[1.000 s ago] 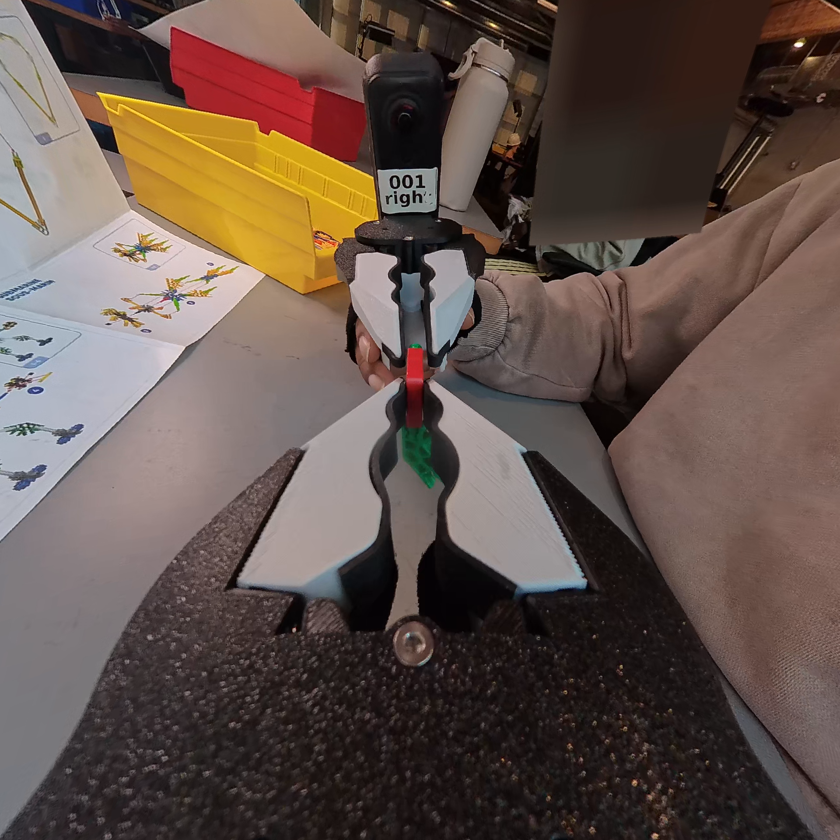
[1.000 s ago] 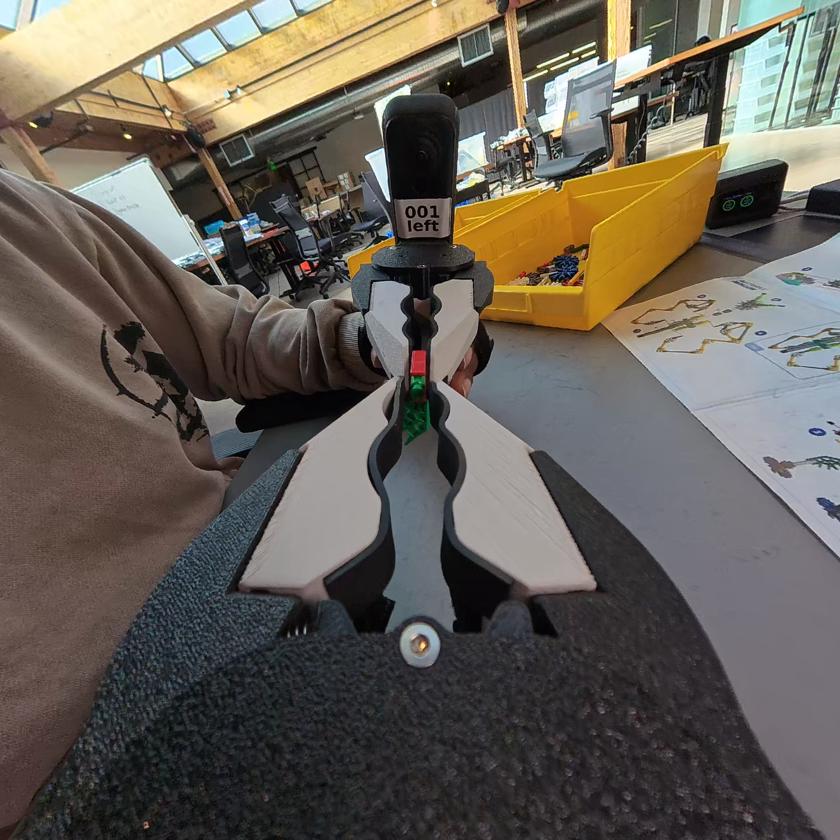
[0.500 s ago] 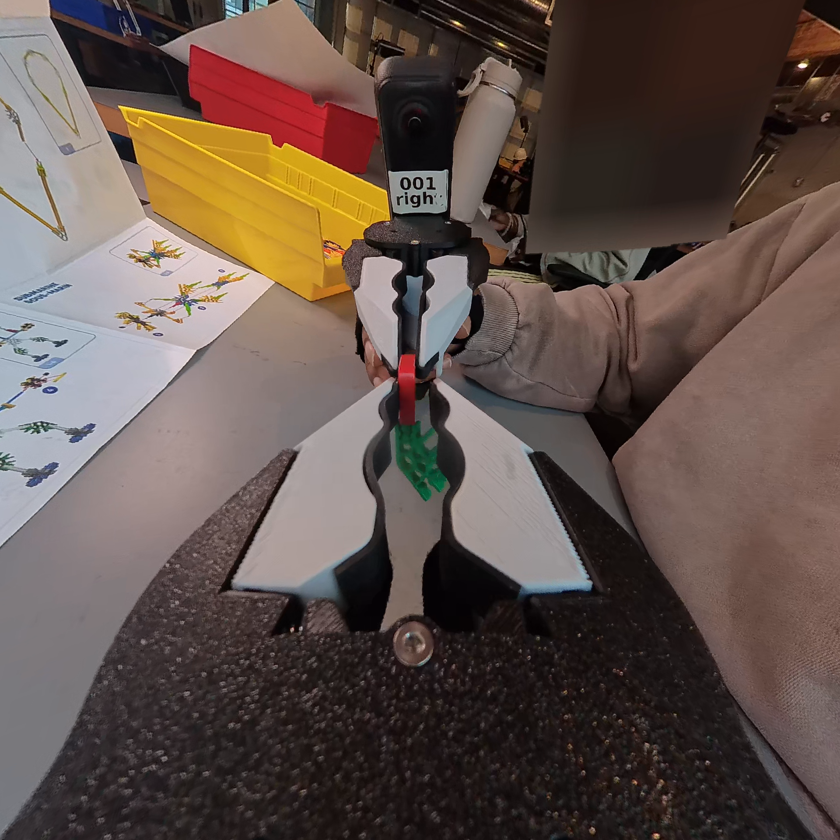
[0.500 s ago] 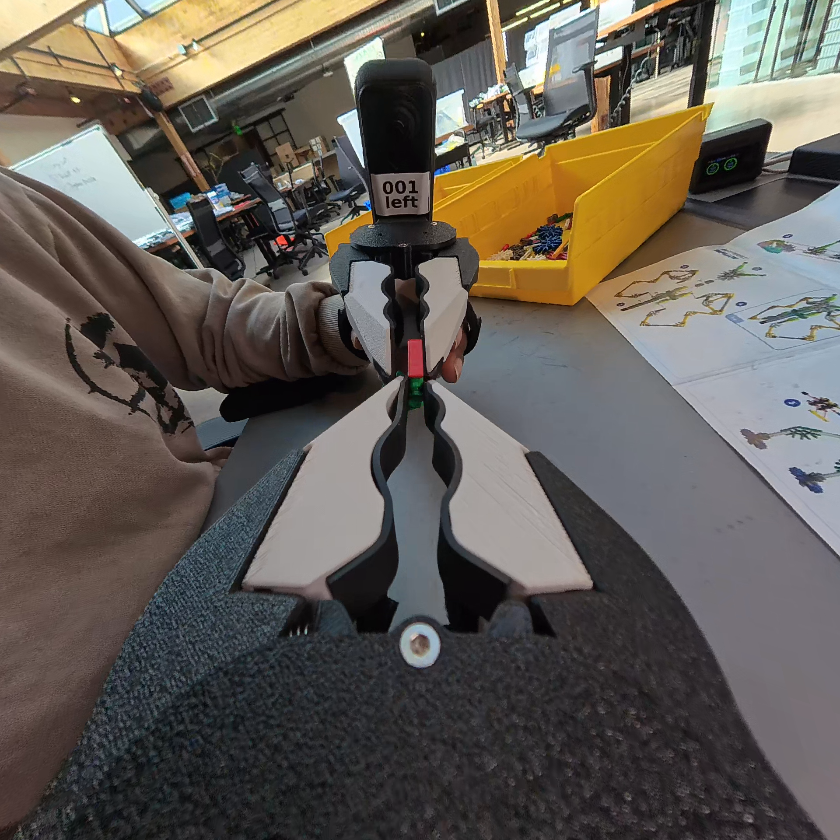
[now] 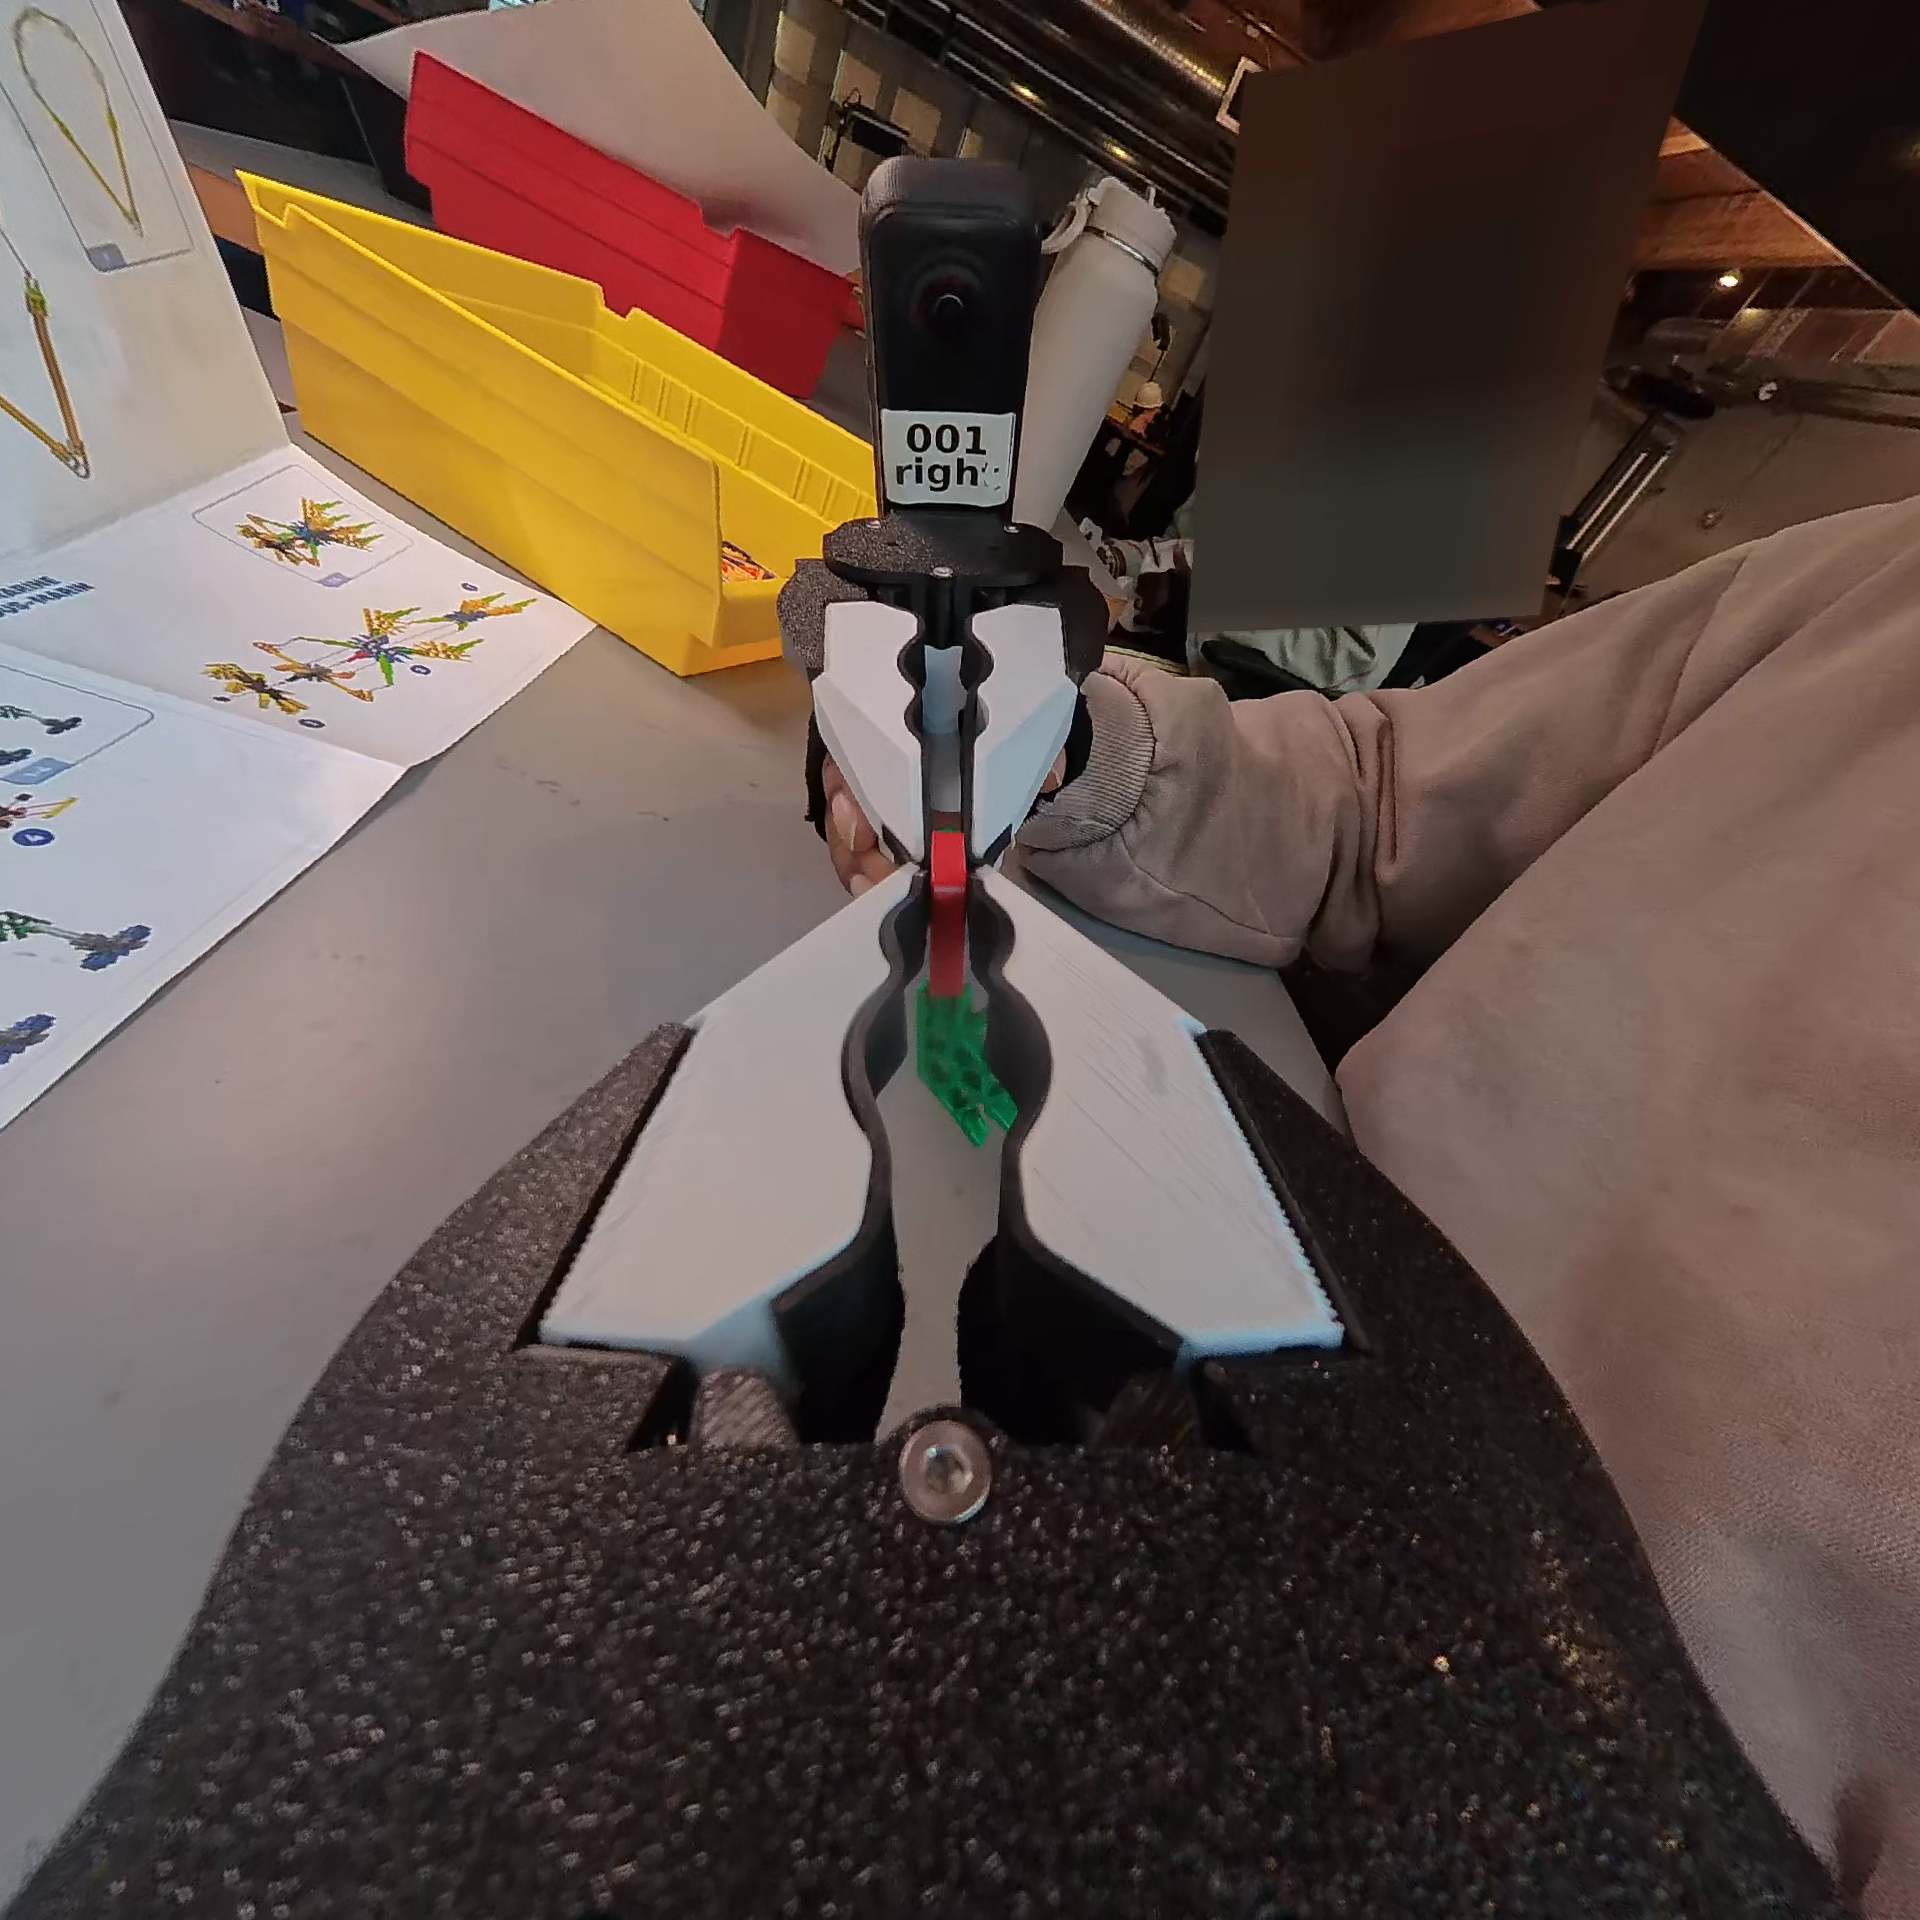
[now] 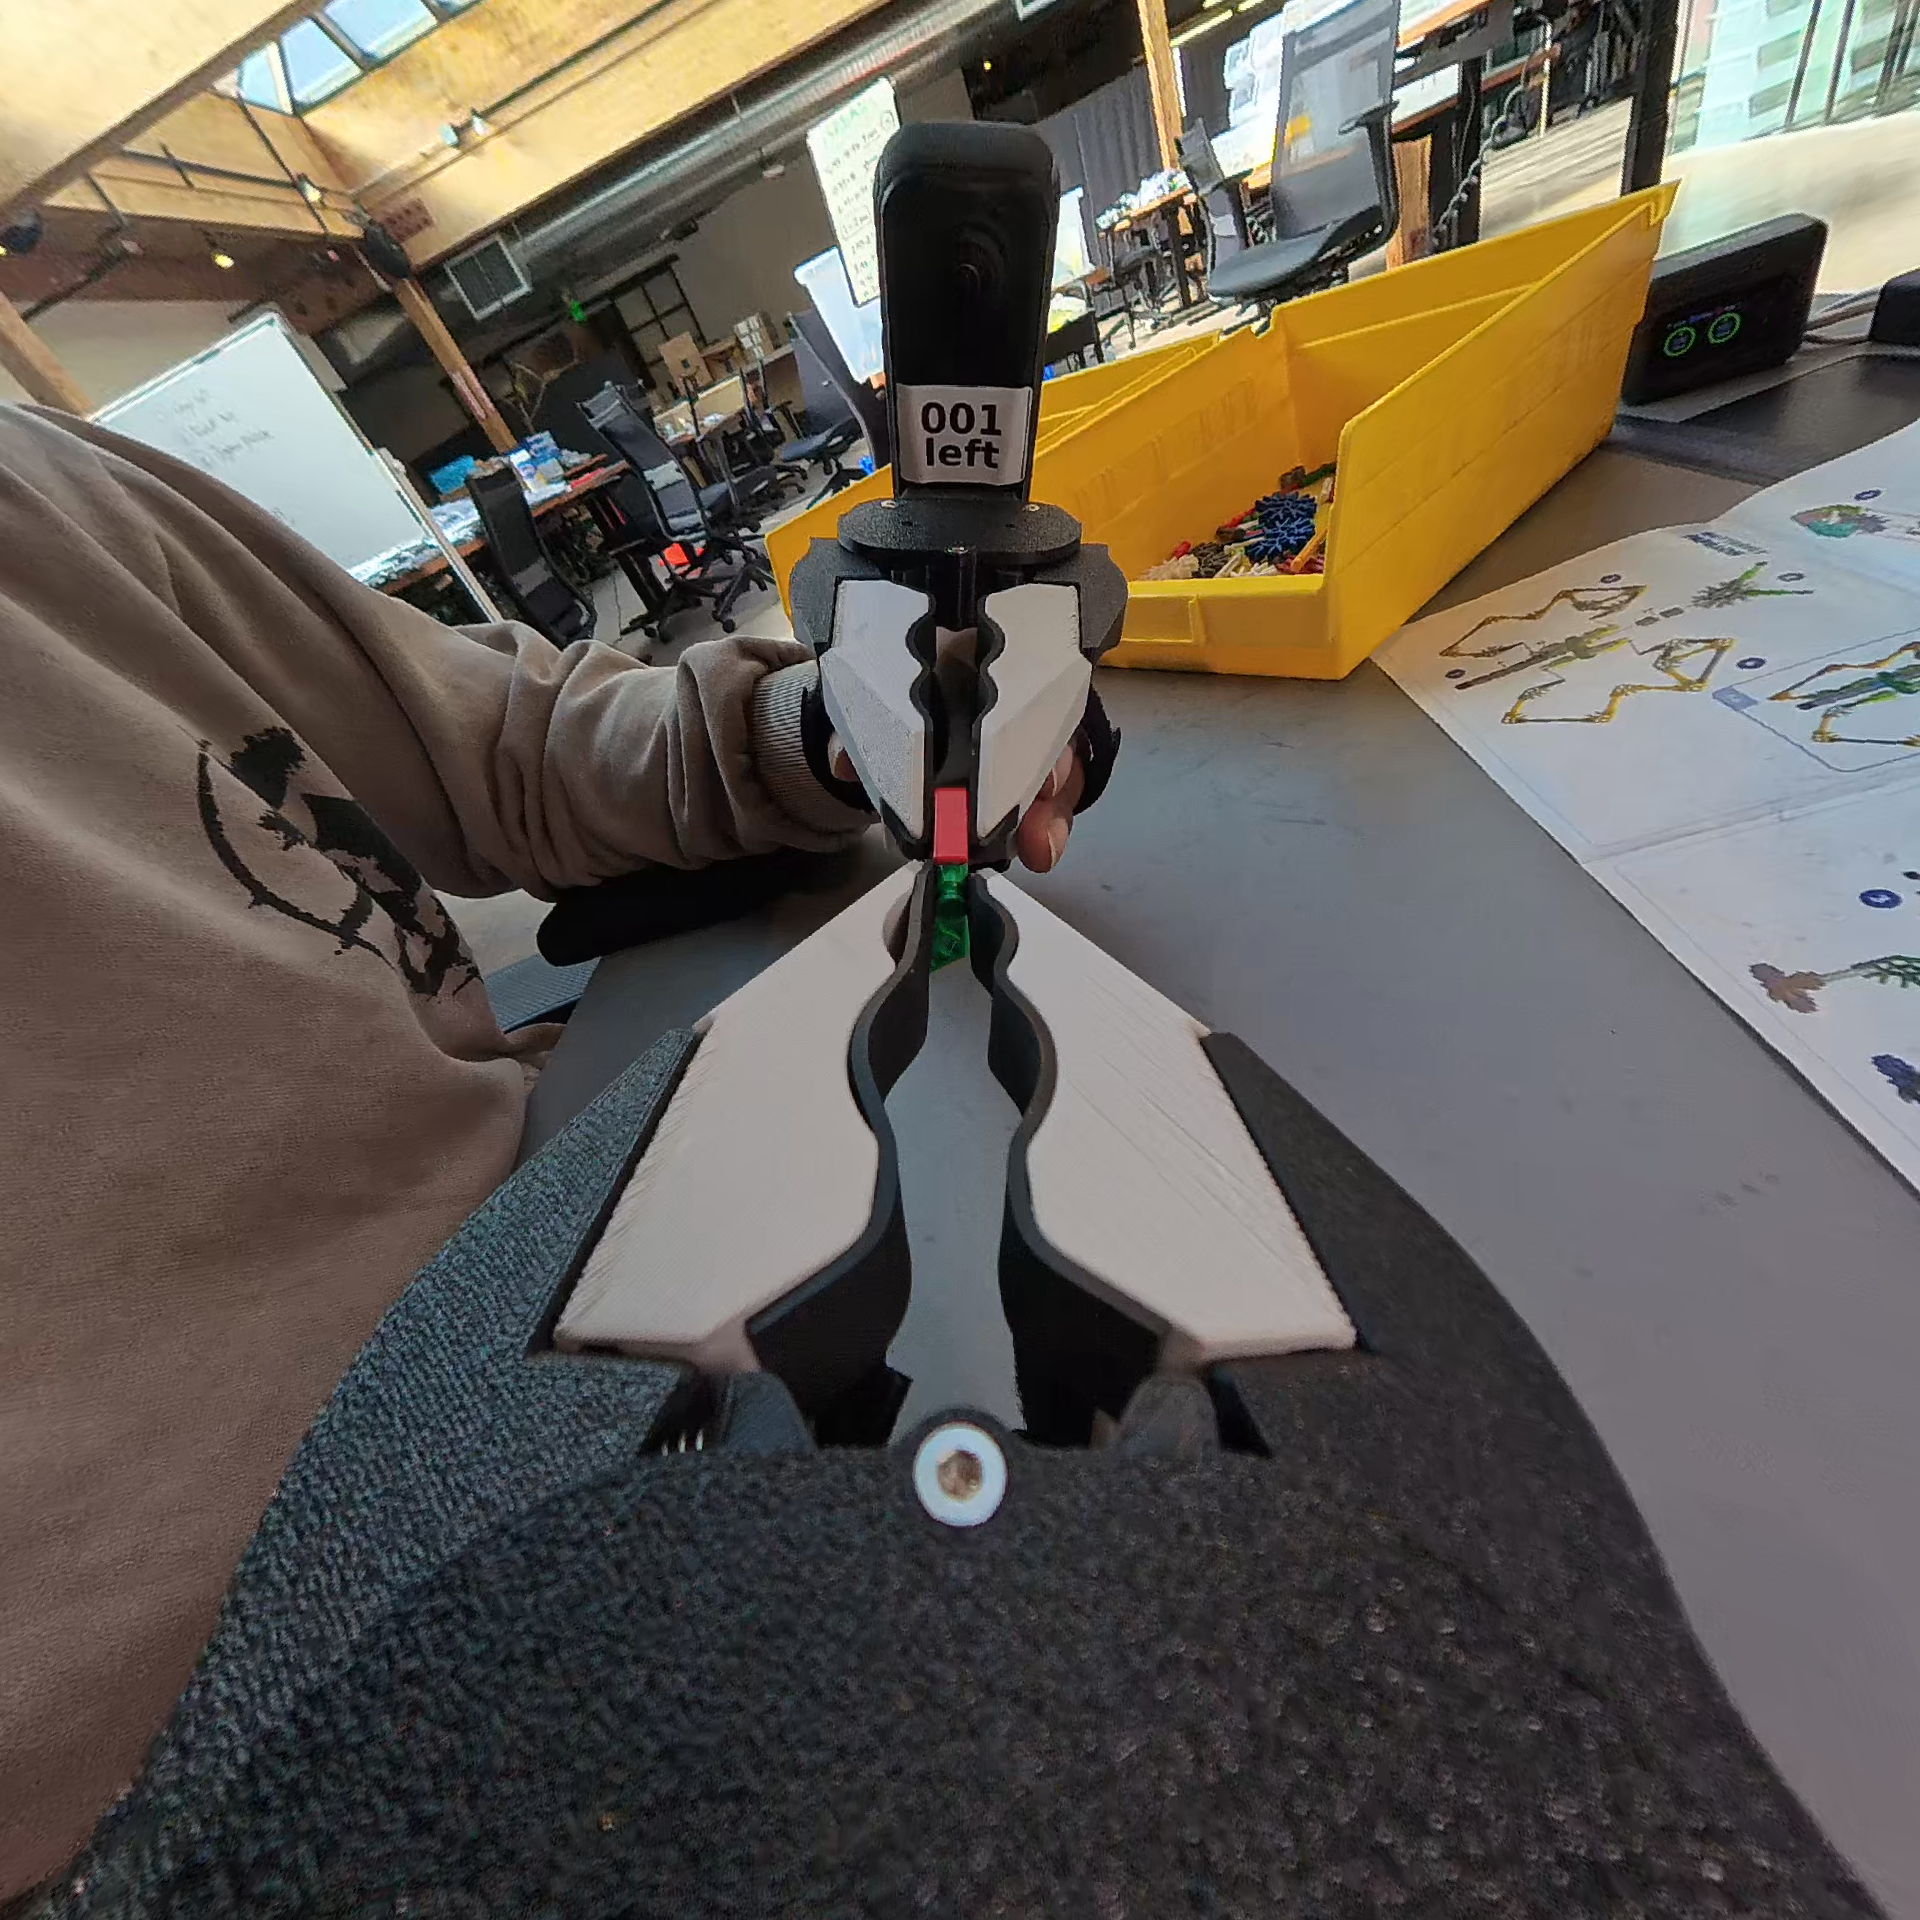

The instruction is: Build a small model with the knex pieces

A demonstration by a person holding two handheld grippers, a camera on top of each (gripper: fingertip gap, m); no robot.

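Observation:
My left gripper and right gripper meet tip to tip just above the grey table. Between the tips is a small toy assembly: a red rod joined to a green connector. In the left wrist view the red rod sits between my left fingertips, and the green connector shows lower through the finger gap. In the right wrist view the green connector sits between my right fingertips, with the red rod at the left gripper's tips. Both grippers are shut.
A yellow bin with loose toy parts stands behind the grippers, and a red bin is beyond it. Instruction sheets lie along one side. A white bottle, a black device and the person's sleeve are close by. Left and right tips are no more than a few centimetres apart.
Both grippers stay tip to tip on the red and green pieces. The pieces have shifted slightly, and more of the red rod now shows in the left wrist view.

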